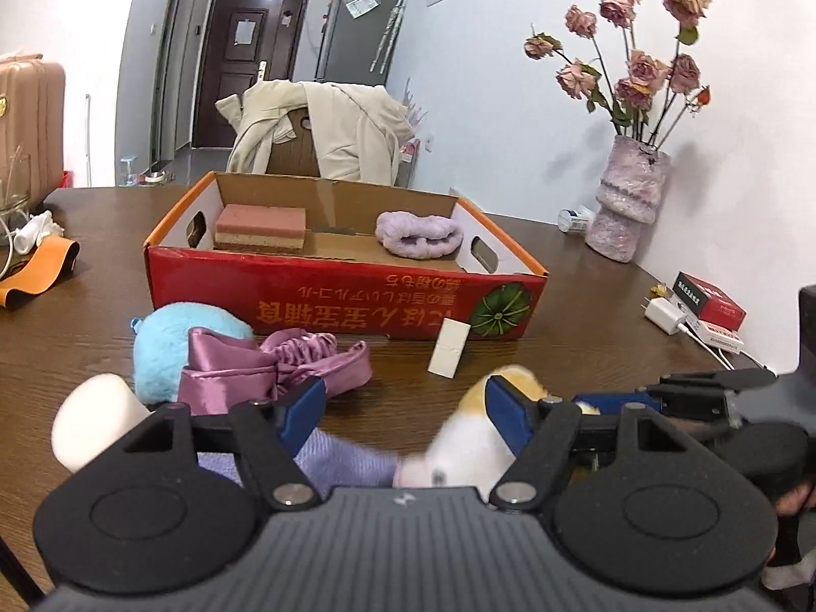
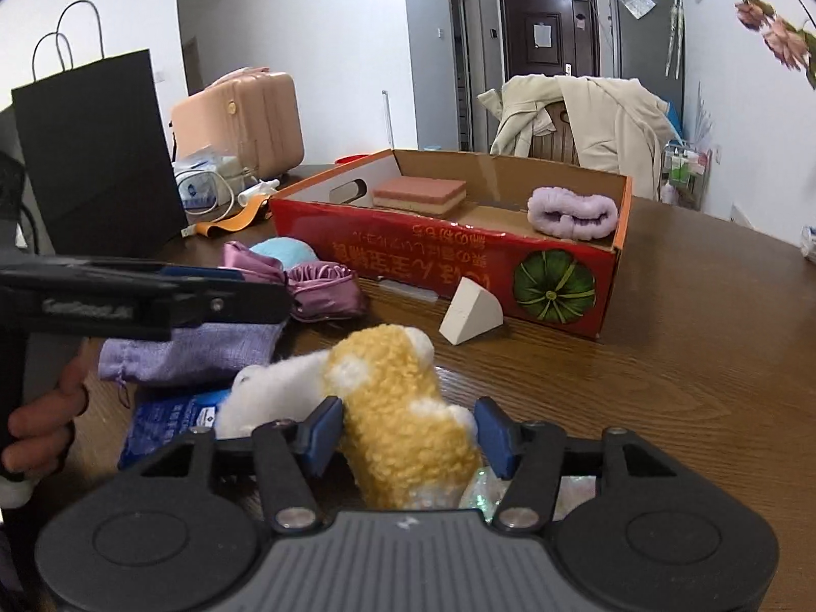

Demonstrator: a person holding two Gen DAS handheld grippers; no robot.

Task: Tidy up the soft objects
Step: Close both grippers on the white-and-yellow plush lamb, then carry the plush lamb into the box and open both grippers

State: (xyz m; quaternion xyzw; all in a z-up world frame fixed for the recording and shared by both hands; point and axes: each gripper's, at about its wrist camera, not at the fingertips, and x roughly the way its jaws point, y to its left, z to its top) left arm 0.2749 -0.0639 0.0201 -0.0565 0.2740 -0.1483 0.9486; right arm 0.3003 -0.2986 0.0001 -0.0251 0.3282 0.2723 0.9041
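A red cardboard box (image 1: 326, 301) (image 2: 408, 255) stands on the wooden table and holds a pink sponge (image 1: 261, 228) (image 2: 419, 195) and a lilac headband (image 1: 419, 234) (image 2: 572, 214). In front of it lie a blue plush (image 1: 163, 347), a purple satin bonnet (image 1: 265, 367) (image 2: 316, 285), a lilac pouch (image 1: 341, 459) (image 2: 188, 352) and a white wedge sponge (image 1: 449, 347) (image 2: 472, 317). My right gripper (image 2: 408, 433) is open with its jaws around a yellow-and-white plush toy (image 2: 398, 408) (image 1: 469, 438). My left gripper (image 1: 403, 408) is open above the pouch, beside the toy.
A vase of dried roses (image 1: 627, 204), a charger (image 1: 665, 316) and a red packet (image 1: 711, 301) sit at the right by the wall. A black paper bag (image 2: 92, 153), a pink suitcase (image 2: 239, 122), an orange strap (image 1: 41, 275) and a blue packet (image 2: 168, 423) are at the left.
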